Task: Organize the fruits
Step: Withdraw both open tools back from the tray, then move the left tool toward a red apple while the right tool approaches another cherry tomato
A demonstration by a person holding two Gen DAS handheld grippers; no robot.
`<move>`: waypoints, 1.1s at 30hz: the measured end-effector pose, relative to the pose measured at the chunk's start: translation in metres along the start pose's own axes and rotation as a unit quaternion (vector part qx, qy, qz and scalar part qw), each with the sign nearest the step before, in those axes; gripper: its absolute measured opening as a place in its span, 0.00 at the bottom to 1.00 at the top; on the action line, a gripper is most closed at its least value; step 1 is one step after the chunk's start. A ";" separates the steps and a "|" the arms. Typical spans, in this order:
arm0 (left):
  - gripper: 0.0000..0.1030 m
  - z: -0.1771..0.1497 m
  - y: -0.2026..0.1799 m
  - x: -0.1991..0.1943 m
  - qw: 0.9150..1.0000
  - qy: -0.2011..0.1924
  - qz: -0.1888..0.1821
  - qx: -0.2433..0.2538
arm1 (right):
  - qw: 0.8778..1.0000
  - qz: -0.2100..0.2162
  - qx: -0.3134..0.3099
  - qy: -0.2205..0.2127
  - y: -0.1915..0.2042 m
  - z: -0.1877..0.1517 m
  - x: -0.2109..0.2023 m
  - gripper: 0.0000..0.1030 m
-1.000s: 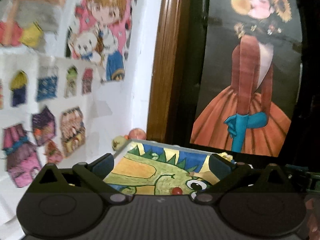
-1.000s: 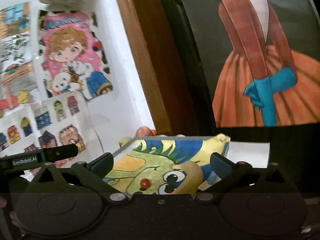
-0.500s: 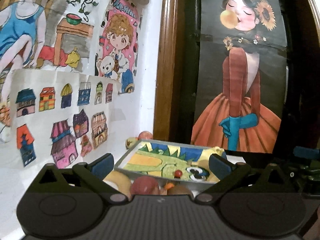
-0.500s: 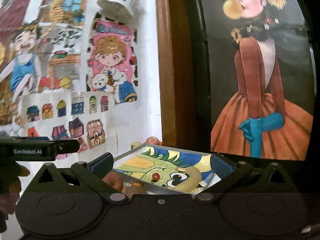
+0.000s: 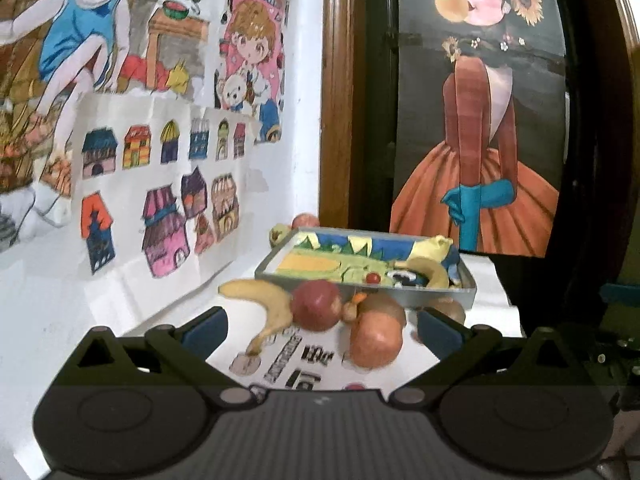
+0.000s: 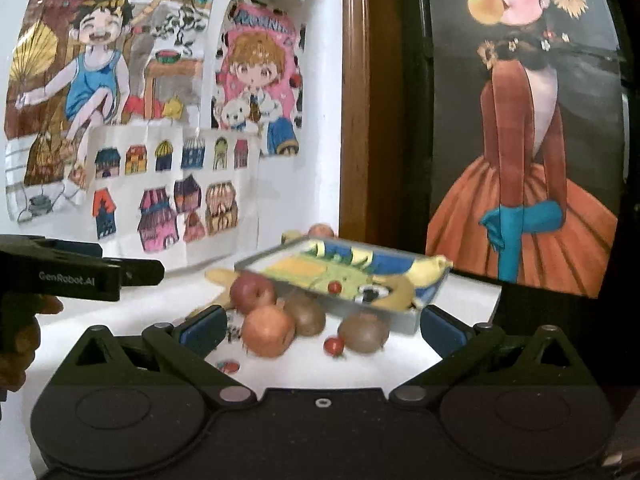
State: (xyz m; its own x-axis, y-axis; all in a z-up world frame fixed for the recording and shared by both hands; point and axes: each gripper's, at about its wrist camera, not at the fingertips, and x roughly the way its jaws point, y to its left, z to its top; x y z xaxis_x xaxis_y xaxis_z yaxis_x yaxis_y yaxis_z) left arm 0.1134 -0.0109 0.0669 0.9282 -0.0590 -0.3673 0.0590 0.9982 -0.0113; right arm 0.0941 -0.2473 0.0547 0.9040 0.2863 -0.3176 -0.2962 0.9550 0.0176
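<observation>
**Grey tray ringed by loose fruit, both grippers empty**

Grey metal forms the shallow tray point(image 5: 467, 289) at the back of the white bench point(image 5: 496, 280), its floor covered by a bright cartoon picture. Inside it lie a banana point(image 5: 434, 270) and a small red cherry tomato point(image 5: 374, 278). In front of the tray a cluster of fruit sits on the bench: a second banana point(image 5: 268, 304) curving off to the left, a red apple point(image 5: 316, 304) touching it, a paler orange-red apple point(image 5: 376, 340) nearest the camera, and two brown kiwis point(image 6: 363, 332) close by. Another cherry tomato point(image 6: 334, 346) rests just beside the right-hand kiwi. Two more fruits point(image 5: 306, 221) sit behind the tray against the wall.

Neither tool holds anything. The left gripper point(image 5: 322, 326) has its blue-padded fingers point(image 5: 204, 326) spread wide, framing the fruit cluster without touching it. The right gripper point(image 6: 322, 326) is likewise spread, hanging short of the apples. Children's drawings point(image 6: 168, 204) cover the wall on the left.
</observation>
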 end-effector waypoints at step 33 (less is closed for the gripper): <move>1.00 -0.025 0.009 0.033 0.998 0.059 0.005 -0.005 | 0.996 0.004 0.014 0.093 -0.006 -0.031 0.059 0.99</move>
State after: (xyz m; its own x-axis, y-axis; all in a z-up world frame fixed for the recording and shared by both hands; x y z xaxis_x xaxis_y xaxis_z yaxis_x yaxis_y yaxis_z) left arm 0.1353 -0.0036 0.0309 0.8792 -0.0486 -0.4739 0.0467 0.9988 -0.0156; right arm 0.1401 -0.2388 0.0060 0.8284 0.2764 -0.4872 -0.2912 0.9555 0.0469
